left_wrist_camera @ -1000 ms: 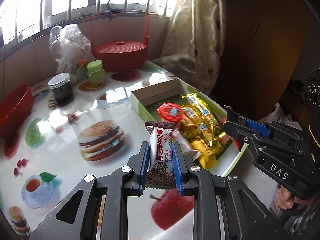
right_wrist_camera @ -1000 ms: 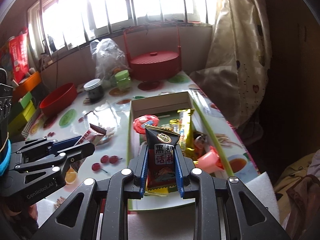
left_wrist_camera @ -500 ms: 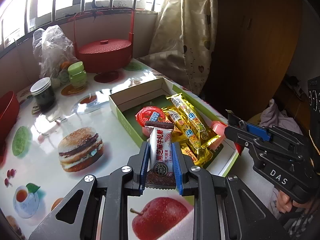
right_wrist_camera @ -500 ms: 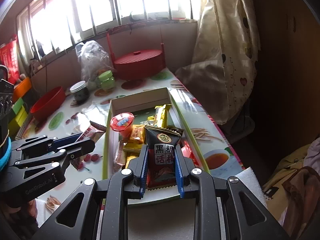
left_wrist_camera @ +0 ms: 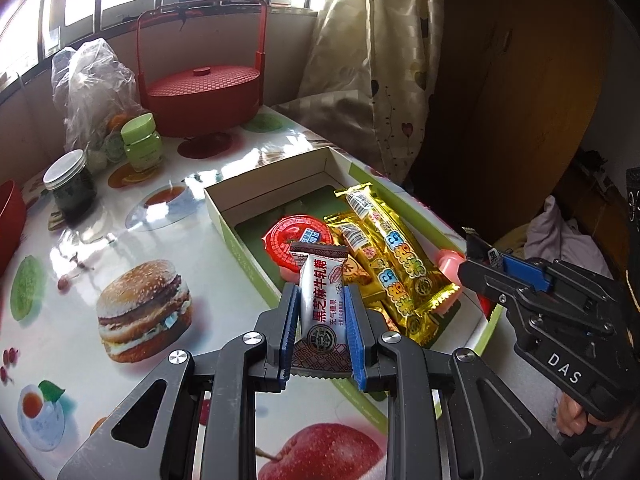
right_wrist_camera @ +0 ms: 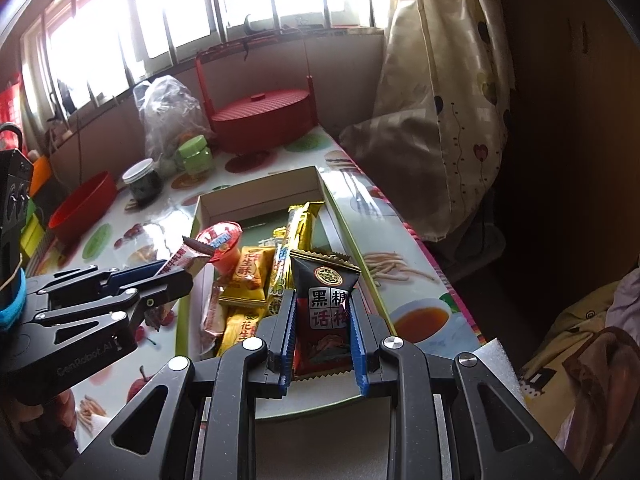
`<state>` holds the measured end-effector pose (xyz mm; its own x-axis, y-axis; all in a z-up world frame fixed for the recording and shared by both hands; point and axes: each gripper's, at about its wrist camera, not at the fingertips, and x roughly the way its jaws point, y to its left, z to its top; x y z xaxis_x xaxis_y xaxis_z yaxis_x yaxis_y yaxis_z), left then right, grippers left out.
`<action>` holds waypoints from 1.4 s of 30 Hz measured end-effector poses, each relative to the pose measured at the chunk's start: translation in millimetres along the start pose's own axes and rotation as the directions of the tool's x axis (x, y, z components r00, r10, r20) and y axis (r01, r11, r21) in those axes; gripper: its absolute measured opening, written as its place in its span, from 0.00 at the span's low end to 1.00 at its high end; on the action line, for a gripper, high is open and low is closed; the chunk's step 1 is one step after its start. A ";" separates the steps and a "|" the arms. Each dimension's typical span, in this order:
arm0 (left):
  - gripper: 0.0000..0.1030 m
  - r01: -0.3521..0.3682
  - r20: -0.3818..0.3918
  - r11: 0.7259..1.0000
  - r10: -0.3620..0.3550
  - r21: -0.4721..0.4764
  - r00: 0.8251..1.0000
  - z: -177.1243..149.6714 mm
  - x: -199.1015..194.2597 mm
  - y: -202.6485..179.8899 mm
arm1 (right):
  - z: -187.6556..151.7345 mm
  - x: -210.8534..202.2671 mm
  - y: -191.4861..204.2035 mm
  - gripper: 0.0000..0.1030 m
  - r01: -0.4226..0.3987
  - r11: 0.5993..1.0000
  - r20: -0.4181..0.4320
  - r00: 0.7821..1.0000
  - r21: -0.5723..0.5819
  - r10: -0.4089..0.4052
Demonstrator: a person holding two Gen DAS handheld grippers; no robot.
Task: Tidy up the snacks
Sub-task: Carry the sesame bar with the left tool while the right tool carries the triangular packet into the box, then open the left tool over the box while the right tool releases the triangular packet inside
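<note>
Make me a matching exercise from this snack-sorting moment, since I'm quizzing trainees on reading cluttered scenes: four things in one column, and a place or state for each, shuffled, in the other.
Things:
1. white candy packet
2. dark candy packet
3. red jelly cup
4. green-lidded jar

Places or states:
A. lying in the cardboard box
B. clamped in the right tool
C. standing on the table beside the clear plastic bag
D. clamped in the left tool

Pairs: 1-D, 2-B, 3-A, 4-C
</note>
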<state>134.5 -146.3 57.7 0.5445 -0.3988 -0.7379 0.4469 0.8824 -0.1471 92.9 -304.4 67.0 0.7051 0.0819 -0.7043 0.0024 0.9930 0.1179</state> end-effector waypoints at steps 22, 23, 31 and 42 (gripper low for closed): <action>0.23 -0.025 -0.035 1.000 0.025 0.000 0.999 13.6 36.2 4.8 | 6.4 30.0 3.9 0.22 -0.002 0.999 -0.034 0.999 -0.032 0.001; 0.23 -0.027 -0.037 1.000 0.027 -0.001 0.999 14.1 37.9 5.6 | 7.2 31.1 4.5 0.22 -0.002 0.999 -0.033 0.999 -0.033 0.001; 0.23 -0.031 -0.045 1.000 0.031 0.001 0.999 18.3 45.5 6.1 | 11.3 37.7 4.5 0.22 -0.009 0.999 -0.029 1.000 -0.036 0.008; 0.24 -0.018 -0.049 1.000 0.017 -0.024 0.999 20.3 48.0 8.2 | 13.9 45.2 8.2 0.23 -0.016 0.998 -0.013 1.000 -0.054 0.015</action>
<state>178.7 -163.3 34.4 0.5165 -0.3708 -0.7718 0.4194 0.8954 -0.1495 134.6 -293.7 45.8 0.6957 0.0978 -0.7117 -0.0471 0.9948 0.0906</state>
